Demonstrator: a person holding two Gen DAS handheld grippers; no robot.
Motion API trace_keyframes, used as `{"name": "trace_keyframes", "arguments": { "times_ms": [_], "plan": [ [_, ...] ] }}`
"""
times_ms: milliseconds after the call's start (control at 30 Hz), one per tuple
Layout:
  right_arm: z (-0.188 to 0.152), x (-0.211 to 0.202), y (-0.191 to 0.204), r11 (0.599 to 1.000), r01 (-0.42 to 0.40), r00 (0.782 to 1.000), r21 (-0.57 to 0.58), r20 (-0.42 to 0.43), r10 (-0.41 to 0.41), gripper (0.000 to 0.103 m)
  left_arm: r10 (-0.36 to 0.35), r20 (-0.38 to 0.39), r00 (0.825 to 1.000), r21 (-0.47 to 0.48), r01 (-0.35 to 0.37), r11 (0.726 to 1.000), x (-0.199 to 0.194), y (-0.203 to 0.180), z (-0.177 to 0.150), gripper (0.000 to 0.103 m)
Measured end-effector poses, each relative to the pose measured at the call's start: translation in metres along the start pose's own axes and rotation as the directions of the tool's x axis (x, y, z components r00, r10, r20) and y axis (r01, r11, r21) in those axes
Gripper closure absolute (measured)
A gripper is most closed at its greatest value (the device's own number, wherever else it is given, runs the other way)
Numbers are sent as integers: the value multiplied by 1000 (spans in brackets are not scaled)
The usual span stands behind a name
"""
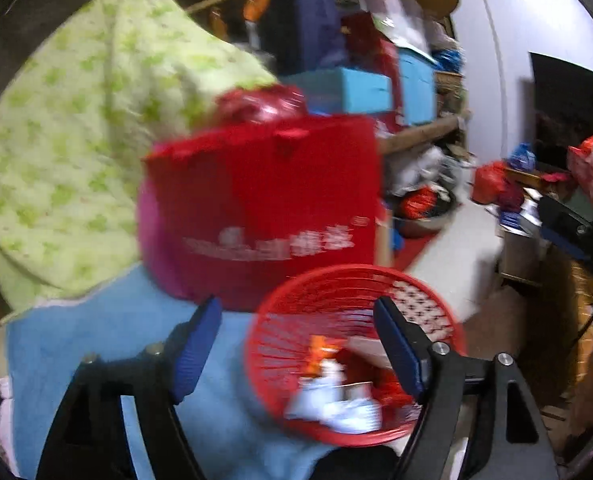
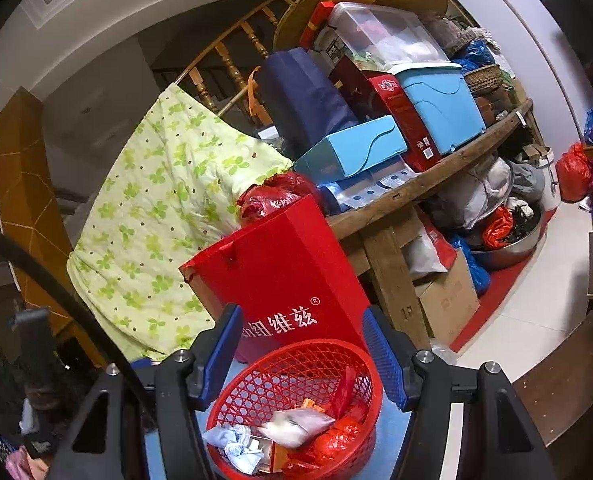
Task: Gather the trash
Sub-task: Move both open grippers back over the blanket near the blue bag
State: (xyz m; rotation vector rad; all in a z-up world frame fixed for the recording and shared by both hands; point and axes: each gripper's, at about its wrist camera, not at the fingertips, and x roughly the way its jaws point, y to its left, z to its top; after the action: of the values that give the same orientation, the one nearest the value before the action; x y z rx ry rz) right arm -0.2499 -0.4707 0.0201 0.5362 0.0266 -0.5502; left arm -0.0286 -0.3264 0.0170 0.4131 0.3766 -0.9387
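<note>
Seemingly crumpled trash (image 2: 292, 428) fills red mesh basket (image 2: 256, 384)

White Chinese characters ending in "维兹", with a small ® mark above them to the right, stood on the near face of the red paper bag (image 2: 280, 272); the first characters were hidden behind the gripper finger. The left wrist view blurred the same print beyond reading

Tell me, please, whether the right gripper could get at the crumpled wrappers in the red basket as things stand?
Probably yes: the right gripper is open just above the red basket, whose top is uncovered, and the wrappers lie exposed.
</note>
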Motion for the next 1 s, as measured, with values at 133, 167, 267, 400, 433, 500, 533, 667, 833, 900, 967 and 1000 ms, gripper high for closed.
{"name": "trace_keyframes", "arguments": {
  "times_ms": [133,167,267,400,433,500,533,667,833,900,967,1000],
  "plan": [
    [-5,-2,21,995,-96,995,-31,-5,95,37,104,-40,994,-83,-107,991,-6,62,-29,24],
    [-7,0,30,992,-119,993,-47,-10,118,37,136,-68,988,-115,-143,983,-7,83,-41,24],
    [-15,5,64,976,-195,981,-101,-38,192,31,259,-155,953,-188,-286,940,-11,146,-84,24],
    [-38,16,128,928,-321,946,-187,-116,304,27,398,-286,872,-252,-469,846,-19,219,-151,24],
    [-46,21,145,914,-352,934,-204,-145,327,27,416,-308,856,-265,-497,827,-20,232,-163,24],
    [-64,33,178,882,-411,906,-228,-211,368,26,442,-358,822,-290,-548,785,-21,258,-192,24],
    [-74,39,192,869,-437,891,-234,-243,383,23,449,-381,809,-305,-568,765,-21,269,-206,24],
    [-130,81,247,823,-503,835,-265,-397,382,18,440,-432,787,-363,-598,714,-11,302,-245,24],
    [-225,177,281,812,-435,814,-390,-555,170,19,402,-465,789,-431,-598,675,11,334,-283,24],
    [-253,214,280,805,-380,818,-455,-572,63,19,406,-465,787,-429,-601,674,21,341,-292,23],
    [-275,250,273,812,-335,799,-478,-601,-24,19,397,-470,789,-432,-597,676,28,348,-299,23],
    [-279,263,267,821,-314,792,-476,-609,-50,19,388,-477,789,-435,-595,676,33,353,-301,23]
  ]
}}
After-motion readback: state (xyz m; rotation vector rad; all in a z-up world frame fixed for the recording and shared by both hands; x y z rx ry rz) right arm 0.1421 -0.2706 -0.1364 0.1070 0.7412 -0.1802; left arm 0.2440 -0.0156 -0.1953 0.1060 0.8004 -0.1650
